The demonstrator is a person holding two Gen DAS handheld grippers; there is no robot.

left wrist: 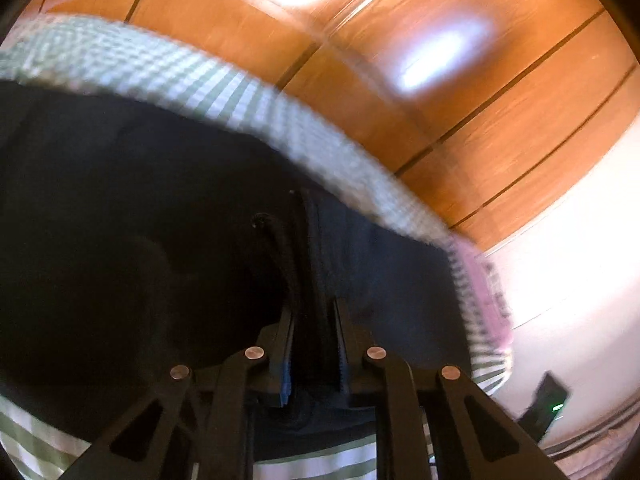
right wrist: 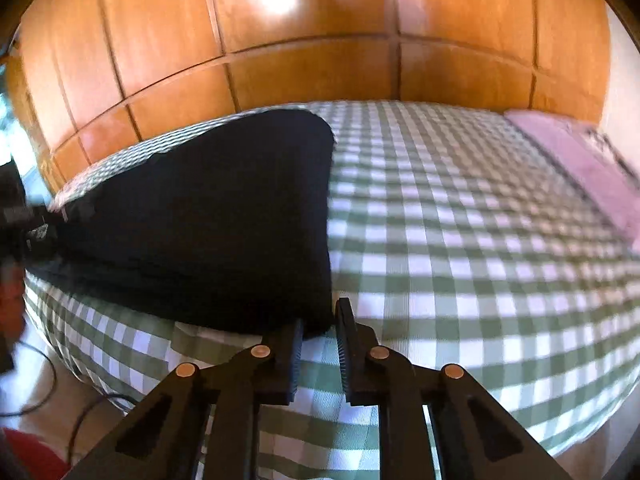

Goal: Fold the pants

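Note:
The dark navy pants [right wrist: 208,216] lie spread on a green-and-white checked bed [right wrist: 460,240], on its left part. In the left wrist view the pants [left wrist: 140,220] fill the middle, with a fold and a black drawstring [left wrist: 280,256] running toward my left gripper [left wrist: 314,312], which is shut on the pants fabric. My right gripper [right wrist: 320,320] sits at the pants' near right corner, jaws narrowly apart with dark cloth between them.
A wooden panelled wardrobe [right wrist: 304,40] stands behind the bed. A pink pillow [right wrist: 580,168] lies at the bed's right end. Cables [right wrist: 48,384] and a red object [right wrist: 32,456] are on the floor at the lower left. A white wall [left wrist: 580,240] is to the right.

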